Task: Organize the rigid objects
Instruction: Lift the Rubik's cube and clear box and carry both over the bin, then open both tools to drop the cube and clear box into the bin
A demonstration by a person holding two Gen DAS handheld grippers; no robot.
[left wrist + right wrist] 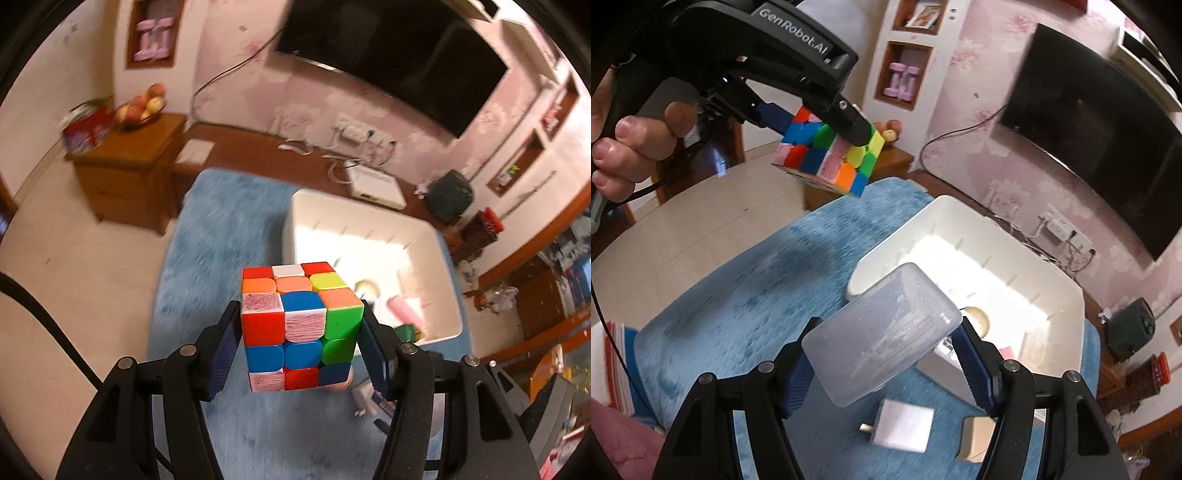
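**Both tongs loaded, bin not yet reached**

Left gripper [301,334]: jaws clamped on the puzzle cube [299,325], one pad on each side face. The cube is held in the air, clear of the blue rug [221,229]. The grip sits on the cube's rear half, so most of the cube overhangs forward.

Right gripper [882,363]: jaws closed on a frosted plastic box [882,332], held tilted, one corner pointing up toward the bin. Its contents cannot be told through the plastic.

On the rug just below the right gripper: a white charger plug [903,428] and a small beige block [975,437], both loose and not yet collected.

Beyond: a white bin [1067,325] stands on the rug, with a few small items already inside; they are too blurred to be named.

Risks, as judged:
- The cube's layers could be twisted by the squeeze, and the cube could slip out over the rug.
- The box is smooth and gripped at an angle; it could rotate between the pads and drop short of the bin.
- Both loads head for one opening; the grippers could be knocked together if released at once.
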